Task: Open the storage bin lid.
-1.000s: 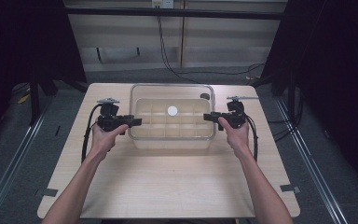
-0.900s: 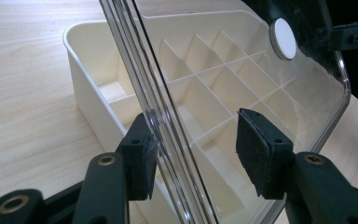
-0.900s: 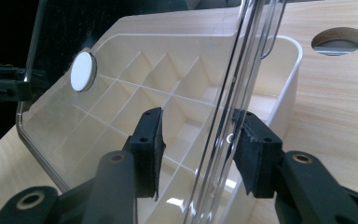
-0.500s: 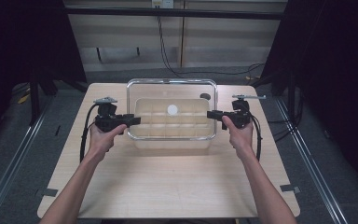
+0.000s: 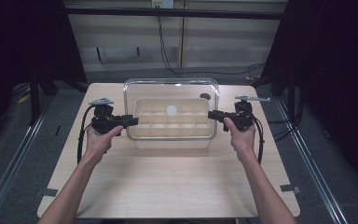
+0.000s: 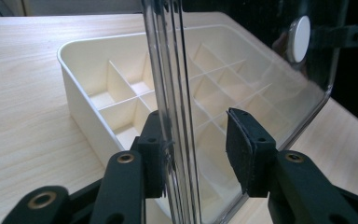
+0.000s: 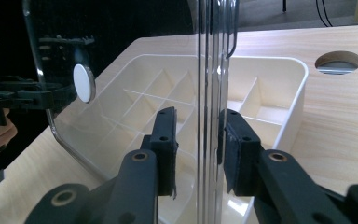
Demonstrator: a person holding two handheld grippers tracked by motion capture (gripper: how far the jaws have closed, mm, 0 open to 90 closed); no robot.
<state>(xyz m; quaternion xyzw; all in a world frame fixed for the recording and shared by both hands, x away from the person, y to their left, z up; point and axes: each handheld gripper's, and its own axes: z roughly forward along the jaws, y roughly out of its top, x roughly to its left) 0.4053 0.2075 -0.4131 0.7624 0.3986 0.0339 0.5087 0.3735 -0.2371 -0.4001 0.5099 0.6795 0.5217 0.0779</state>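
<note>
Wide worktop (image 5: 168,186), bare wood in front and at both sides. At its far middle sits the cream divided tray (image 5: 170,122), the clear lid (image 5: 170,84) held just above it. Left tongs (image 5: 131,121) straddle the lid's left edge, one pad touching, jaws parted; right tongs (image 5: 213,115) straddle its right edge, small gaps showing.

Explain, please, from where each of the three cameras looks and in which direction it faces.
High view: above the person's side of the table, facing forward and down; both forearms, the left gripper and right gripper show.
Left gripper view: rides the left gripper, looking along its jaws, which straddle the clear lid.
Right gripper view: rides the right gripper, facing the opposite way along the lid's other edge.
Shared: both gripper views show the divided white box and the lid's white knob.
</note>
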